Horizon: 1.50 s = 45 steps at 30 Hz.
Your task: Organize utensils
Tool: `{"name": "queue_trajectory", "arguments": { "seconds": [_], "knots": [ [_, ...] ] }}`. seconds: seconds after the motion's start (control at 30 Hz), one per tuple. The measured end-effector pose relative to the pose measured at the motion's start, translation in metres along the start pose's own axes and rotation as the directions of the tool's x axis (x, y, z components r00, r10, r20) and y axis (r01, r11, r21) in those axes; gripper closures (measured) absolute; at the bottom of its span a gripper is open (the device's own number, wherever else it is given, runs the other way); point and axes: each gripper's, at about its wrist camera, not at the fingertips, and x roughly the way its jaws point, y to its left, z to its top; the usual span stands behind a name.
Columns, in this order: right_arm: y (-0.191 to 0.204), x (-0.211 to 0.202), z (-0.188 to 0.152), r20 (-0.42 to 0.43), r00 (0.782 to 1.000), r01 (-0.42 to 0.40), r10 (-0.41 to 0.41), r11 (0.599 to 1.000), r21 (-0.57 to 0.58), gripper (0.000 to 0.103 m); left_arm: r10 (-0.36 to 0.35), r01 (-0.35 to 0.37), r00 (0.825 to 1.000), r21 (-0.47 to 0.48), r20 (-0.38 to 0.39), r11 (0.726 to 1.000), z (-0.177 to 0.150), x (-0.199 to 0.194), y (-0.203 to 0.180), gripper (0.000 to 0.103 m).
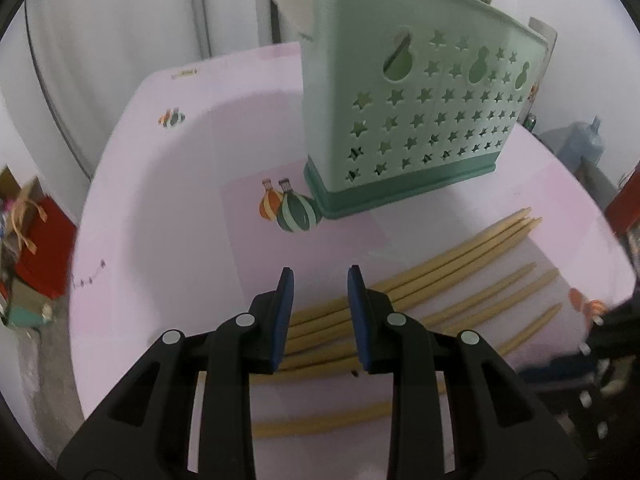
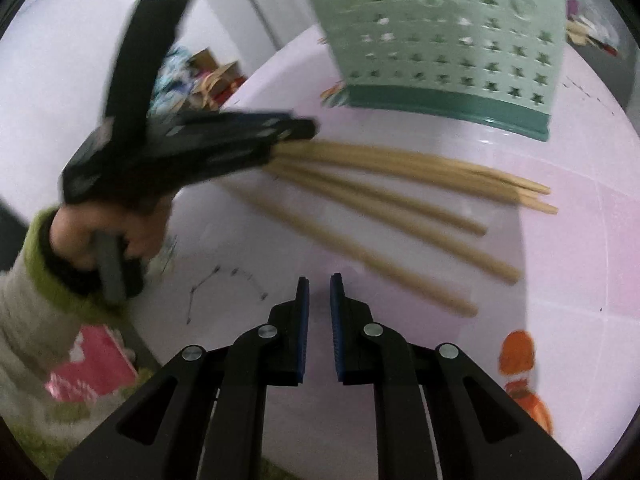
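Observation:
Several wooden chopsticks (image 1: 460, 268) lie fanned on the pink table; they also show in the right wrist view (image 2: 400, 200). A green utensil holder (image 1: 416, 100) with star cut-outs stands upright behind them, also in the right wrist view (image 2: 440, 32). My left gripper (image 1: 320, 276) is open, its fingers straddling the thick ends of the chopstick bundle. In the right wrist view it (image 2: 288, 128) appears over those same ends. My right gripper (image 2: 319, 280) is slightly open and empty, just above the table, short of the nearest chopstick.
The pink tablecloth (image 1: 168, 200) carries balloon prints (image 1: 290, 208). Its edge curves close on the left, with a red box (image 1: 44, 248) and clutter on the floor below. A white wall stands behind. A blue water jug (image 1: 584, 144) sits far right.

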Motion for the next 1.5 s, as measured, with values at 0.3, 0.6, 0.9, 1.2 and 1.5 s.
{"name": "queue_trajectory", "arguments": {
  "seconds": [0.3, 0.6, 0.9, 1.2, 1.5],
  "knots": [
    [-0.027, -0.009, 0.013, 0.047, 0.998, 0.041, -0.047, 0.992, 0.118, 0.092, -0.147, 0.135, 0.985, -0.117, -0.094, 0.984, -0.020, -0.007, 0.002, 0.077],
    [-0.044, -0.016, 0.014, 0.067, 0.996, 0.043, -0.056, 0.983, 0.181, 0.092, -0.328, 0.297, 0.939, -0.234, -0.106, 0.926, -0.041, -0.014, -0.016, 0.079],
    [-0.066, -0.031, 0.005, 0.085, 0.994, 0.039, -0.064, 0.963, 0.267, 0.092, -0.474, 0.414, 0.875, -0.356, -0.097, 0.838, -0.054, -0.008, -0.035, 0.079],
    [-0.087, -0.048, -0.005, 0.105, 0.993, 0.008, -0.046, 0.941, 0.339, 0.092, -0.566, 0.493, 0.816, -0.373, -0.115, 0.786, -0.050, 0.003, -0.075, 0.079],
    [-0.097, -0.066, -0.018, 0.118, 0.993, -0.017, -0.030, 0.925, 0.379, 0.091, -0.515, 0.449, 0.851, -0.370, -0.099, 0.813, -0.050, -0.003, -0.079, 0.079]
  ]
}}
